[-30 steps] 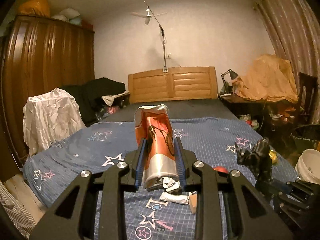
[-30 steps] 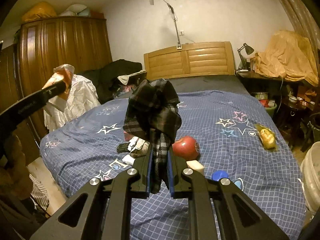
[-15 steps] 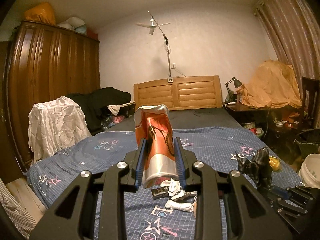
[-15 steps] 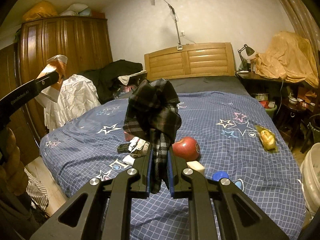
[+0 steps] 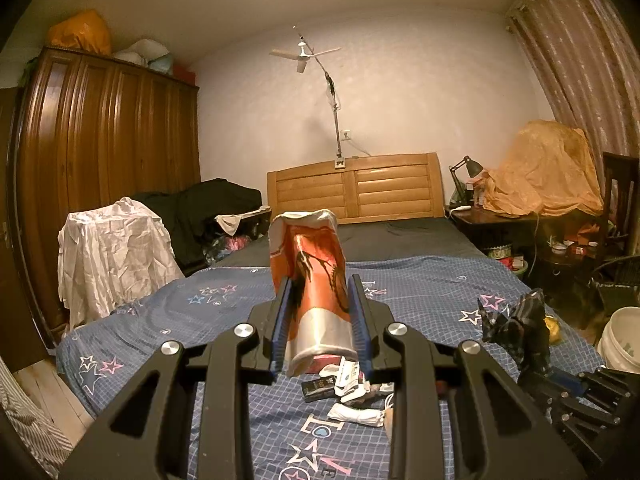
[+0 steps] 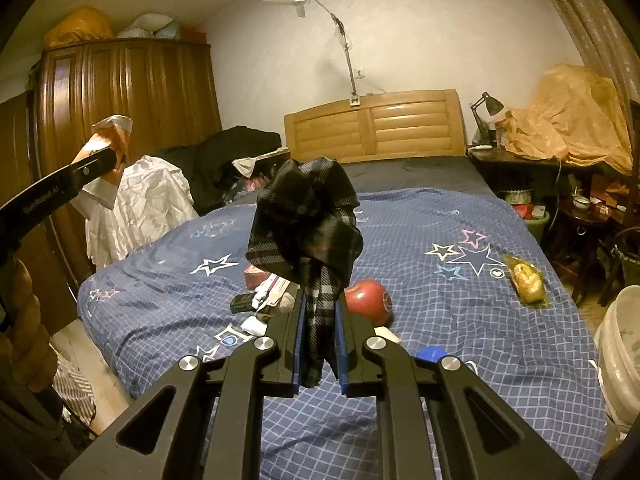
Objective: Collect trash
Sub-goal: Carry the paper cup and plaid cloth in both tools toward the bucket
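Both your wrist cameras look forward along each hand-held gripper's fingers, from above the foot of the bed (image 5: 420,280) toward the headboard (image 6: 376,128), sharing bed and wardrobe (image 5: 108,152).

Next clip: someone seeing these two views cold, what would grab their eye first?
Probably the crumpled orange wrapper pinched upright in the left gripper, and the dark plaid cloth bunched in the right gripper. Next, the red apple beside a heap of small litter on the blue star-print bedspread.
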Motion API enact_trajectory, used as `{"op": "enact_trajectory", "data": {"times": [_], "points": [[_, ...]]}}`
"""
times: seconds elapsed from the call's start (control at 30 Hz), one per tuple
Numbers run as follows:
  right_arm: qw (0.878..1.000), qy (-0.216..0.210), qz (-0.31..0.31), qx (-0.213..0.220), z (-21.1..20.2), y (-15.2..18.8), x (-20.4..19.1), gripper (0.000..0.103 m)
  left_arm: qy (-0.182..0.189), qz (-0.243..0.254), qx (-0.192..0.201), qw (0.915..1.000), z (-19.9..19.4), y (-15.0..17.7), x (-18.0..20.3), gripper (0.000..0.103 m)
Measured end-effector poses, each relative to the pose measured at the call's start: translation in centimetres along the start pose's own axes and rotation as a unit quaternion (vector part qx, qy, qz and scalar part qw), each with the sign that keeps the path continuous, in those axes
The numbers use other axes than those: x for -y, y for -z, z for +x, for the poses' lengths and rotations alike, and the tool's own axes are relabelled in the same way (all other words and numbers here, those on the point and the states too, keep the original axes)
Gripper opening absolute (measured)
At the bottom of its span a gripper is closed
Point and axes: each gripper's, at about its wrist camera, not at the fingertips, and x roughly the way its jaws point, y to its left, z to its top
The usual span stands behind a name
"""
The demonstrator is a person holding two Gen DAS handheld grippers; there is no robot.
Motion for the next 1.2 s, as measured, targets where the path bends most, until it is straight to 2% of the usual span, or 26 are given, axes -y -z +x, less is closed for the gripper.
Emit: {"op": "enact_trajectory", "data": {"times": [0.67,0.93,1.2], "points": [[0.999,0.016,0.022,0.024,-2.2,-0.4,2.7,0.014,0.015,0.02,0.01,0.9996,-0.1,-0.9,1.5,0.027],[0.998,0.03,0.032,0.042,-4.1,-0.9,4.5,0.014,0.026,0.029,0.017,0.9991,-0.4,-1.4,3.0,0.027],[0.995,0.055,0.052,0.057,-6.5,-0.9,7.9,0.014,0.049,0.042,0.022,0.9977,-0.7,-1.8,6.1,0.027]]}}
